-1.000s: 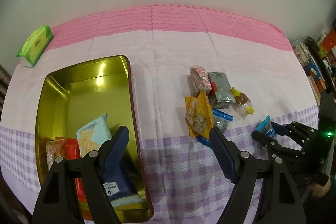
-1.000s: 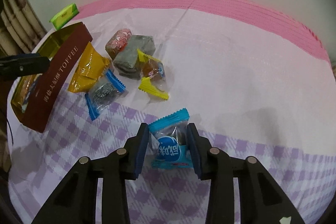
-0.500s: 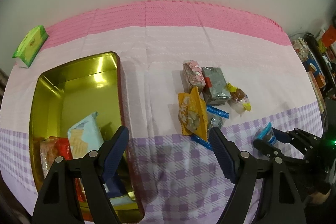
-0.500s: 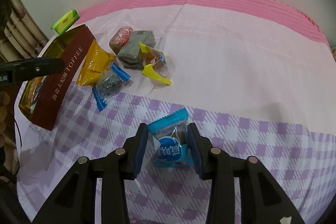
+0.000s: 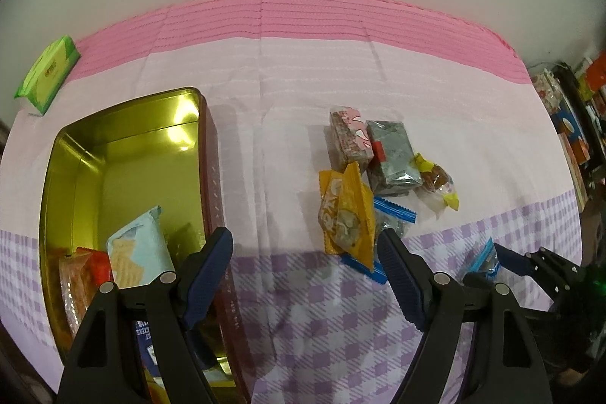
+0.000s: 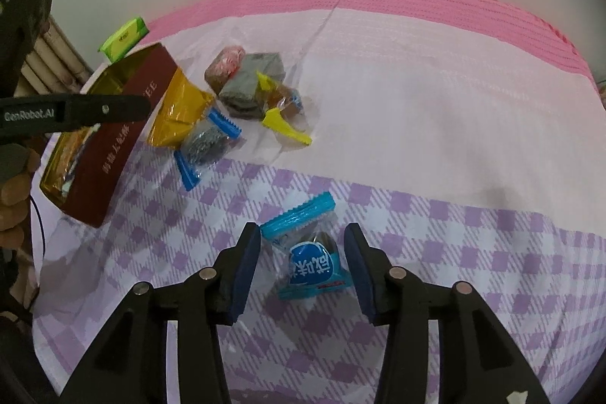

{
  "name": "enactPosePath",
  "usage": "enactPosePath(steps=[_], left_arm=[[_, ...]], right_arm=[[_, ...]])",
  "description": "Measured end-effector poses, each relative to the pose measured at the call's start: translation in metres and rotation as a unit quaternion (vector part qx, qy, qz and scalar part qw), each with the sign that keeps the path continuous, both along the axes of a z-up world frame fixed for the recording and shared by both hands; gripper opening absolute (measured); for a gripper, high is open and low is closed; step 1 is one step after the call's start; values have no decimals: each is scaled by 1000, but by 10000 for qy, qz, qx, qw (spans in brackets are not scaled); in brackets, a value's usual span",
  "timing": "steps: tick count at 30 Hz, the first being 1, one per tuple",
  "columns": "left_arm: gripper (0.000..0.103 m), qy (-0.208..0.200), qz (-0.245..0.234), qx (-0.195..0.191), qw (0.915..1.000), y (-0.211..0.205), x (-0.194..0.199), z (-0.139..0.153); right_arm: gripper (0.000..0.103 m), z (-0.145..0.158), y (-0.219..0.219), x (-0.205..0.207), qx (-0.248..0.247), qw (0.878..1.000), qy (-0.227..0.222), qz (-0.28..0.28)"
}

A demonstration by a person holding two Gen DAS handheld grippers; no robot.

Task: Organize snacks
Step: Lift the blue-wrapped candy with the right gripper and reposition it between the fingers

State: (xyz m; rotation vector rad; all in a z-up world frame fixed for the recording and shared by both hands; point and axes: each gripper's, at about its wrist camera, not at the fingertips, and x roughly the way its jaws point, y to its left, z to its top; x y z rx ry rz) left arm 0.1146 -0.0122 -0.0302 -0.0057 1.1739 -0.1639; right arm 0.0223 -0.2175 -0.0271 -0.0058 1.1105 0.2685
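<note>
Pale plaster wall rises behind a table spread with a cloth (image 6: 416,108) banded deep pink at the far edge, pale pink in the middle and lilac check nearest the tools. Cluttered shelves of boxes (image 5: 568,124) line the room's right side.

Between the fingers of the right gripper (image 6: 303,267) lies a blue-wrapped candy (image 6: 308,264) on the check; the jaws are opening, both pads clear of the wrapper. Ahead and to its left sits a loose heap of wrapped snacks (image 6: 242,101).

Over the cloth the left gripper (image 5: 303,275) hangs spread wide, with nothing between its fingers. Just under its left finger stands a gold-lined toffee tin (image 5: 125,154) holding several packets; far ahead-left lies a green tissue pack (image 5: 47,74).
</note>
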Motion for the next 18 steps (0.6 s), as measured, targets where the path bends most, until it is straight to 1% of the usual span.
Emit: enactPosePath(steps=[2, 6, 8, 9, 12, 16, 18], left_arm=[[79, -13, -16, 39, 10000, 0, -2, 0], [79, -25, -56, 51, 10000, -1, -4, 2], [79, -21, -72, 70, 9999, -2, -6, 2], [79, -14, -73, 70, 9999, -2, -6, 1], [79, 4, -76, 88, 9999, -2, -7, 0], [79, 11, -72, 75, 9999, -2, -6, 1], [79, 3, -63, 60, 10000, -1, -7, 1]], right_arm=[[45, 2, -3, 0, 79, 10000, 41, -5], [48, 5, -1, -1, 158, 9996, 82, 196], [59, 8, 0, -4, 139, 9996, 24, 240], [60, 9, 2, -4, 110, 9996, -5, 263], [61, 13, 5, -5, -1, 9995, -162, 274], [61, 12, 11, -6, -65, 9988, -73, 487], [57, 9, 12, -6, -113, 9983, -16, 564]])
